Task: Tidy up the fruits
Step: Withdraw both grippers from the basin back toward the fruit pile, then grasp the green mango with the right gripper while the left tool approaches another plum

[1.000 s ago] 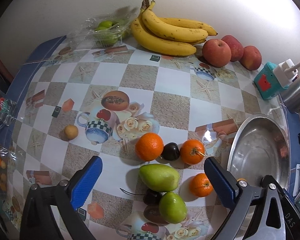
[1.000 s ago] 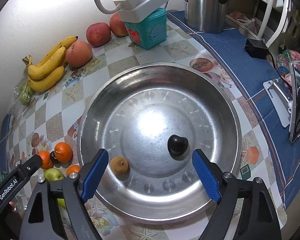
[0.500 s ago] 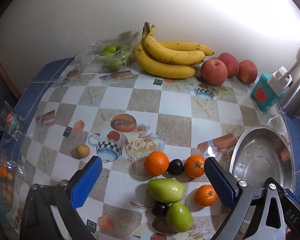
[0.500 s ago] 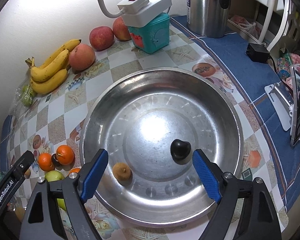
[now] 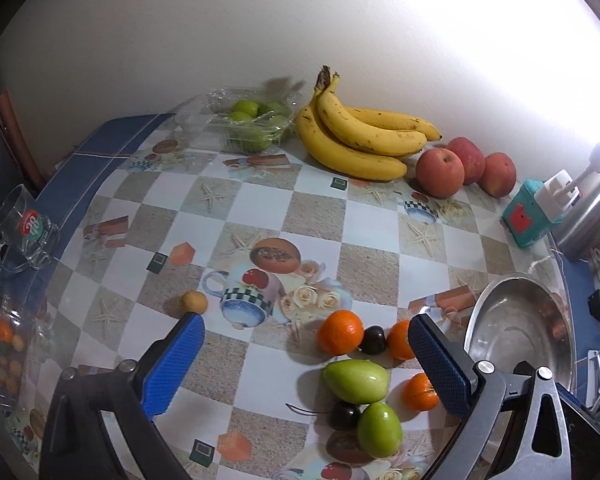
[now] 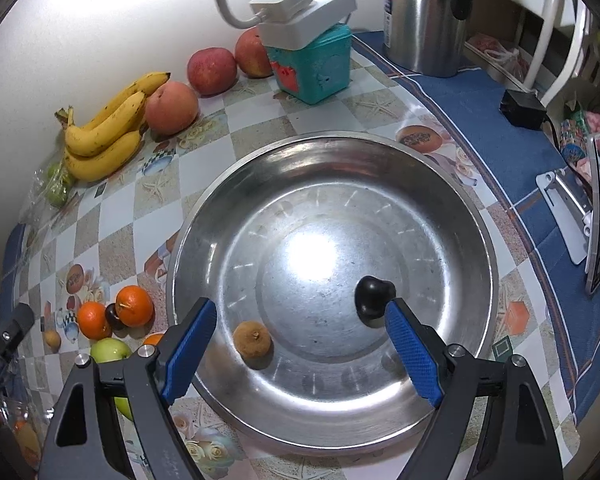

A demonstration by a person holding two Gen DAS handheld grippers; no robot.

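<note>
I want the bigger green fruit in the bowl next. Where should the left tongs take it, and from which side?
Grip the bigger green fruit across its short middle, coming from above. It lies on its side, long axis left to right, tapering to a point on the right. A dark cherry and a smaller green fruit touch its near side, so keep the fingers shallow there.

Bare bowl [image 6: 440, 240] centre; fruit cluster [image 5: 356, 376] seemingly tight

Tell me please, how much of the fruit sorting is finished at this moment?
Done: a dark cherry and a small brown fruit lie in the steel bowl.
In hand: nothing; the left gripper and right gripper are open.
Left: oranges, green fruits and dark cherries lie on the table.
</note>
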